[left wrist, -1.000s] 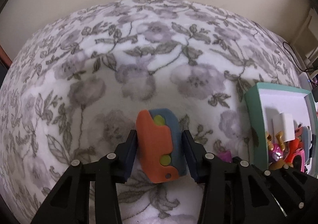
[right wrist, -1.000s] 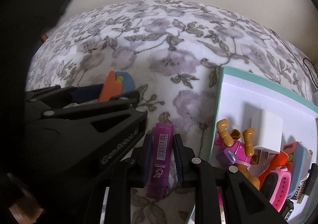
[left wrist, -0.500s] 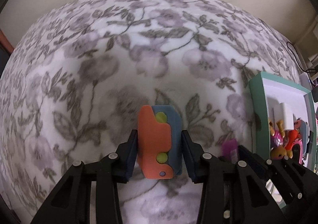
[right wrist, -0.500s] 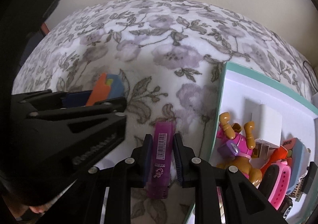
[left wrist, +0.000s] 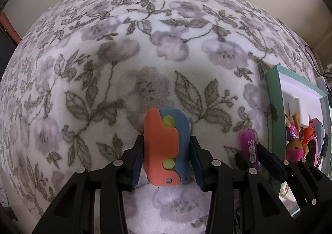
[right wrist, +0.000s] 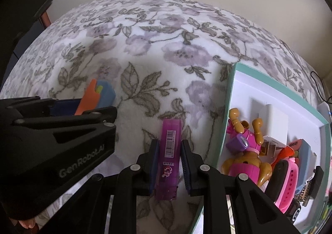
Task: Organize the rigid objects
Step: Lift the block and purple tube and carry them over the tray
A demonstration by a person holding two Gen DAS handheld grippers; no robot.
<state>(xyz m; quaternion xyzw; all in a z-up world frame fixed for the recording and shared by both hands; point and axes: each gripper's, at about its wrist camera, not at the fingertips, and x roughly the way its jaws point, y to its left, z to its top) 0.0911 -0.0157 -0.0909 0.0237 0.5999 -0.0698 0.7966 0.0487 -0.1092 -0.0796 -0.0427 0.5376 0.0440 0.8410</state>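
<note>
A floral fleece blanket point(left wrist: 157, 51) covers the whole surface, likely a bed, and apart from what the grippers carry no loose objects show on it, so by my judgement the sorting is well along. At its right edge sits the teal-rimmed box point(right wrist: 232, 97), already holding a pile: a white block point(right wrist: 276, 117), a pink toy figure point(right wrist: 247, 151), a pink watch point(right wrist: 288, 180) and some smaller pieces too crowded to name. Two items remain outside it, each in a gripper. The left gripper point(left wrist: 166, 157) is clamped on the orange-and-blue toy point(left wrist: 164, 148), held above the blanket well apart from the box. The right gripper point(right wrist: 169, 163) is closed on the purple stick point(right wrist: 169, 151), which hangs just beside the box's near wall. What is left, as I read it, is to carry both over the rim and let go inside.
</note>
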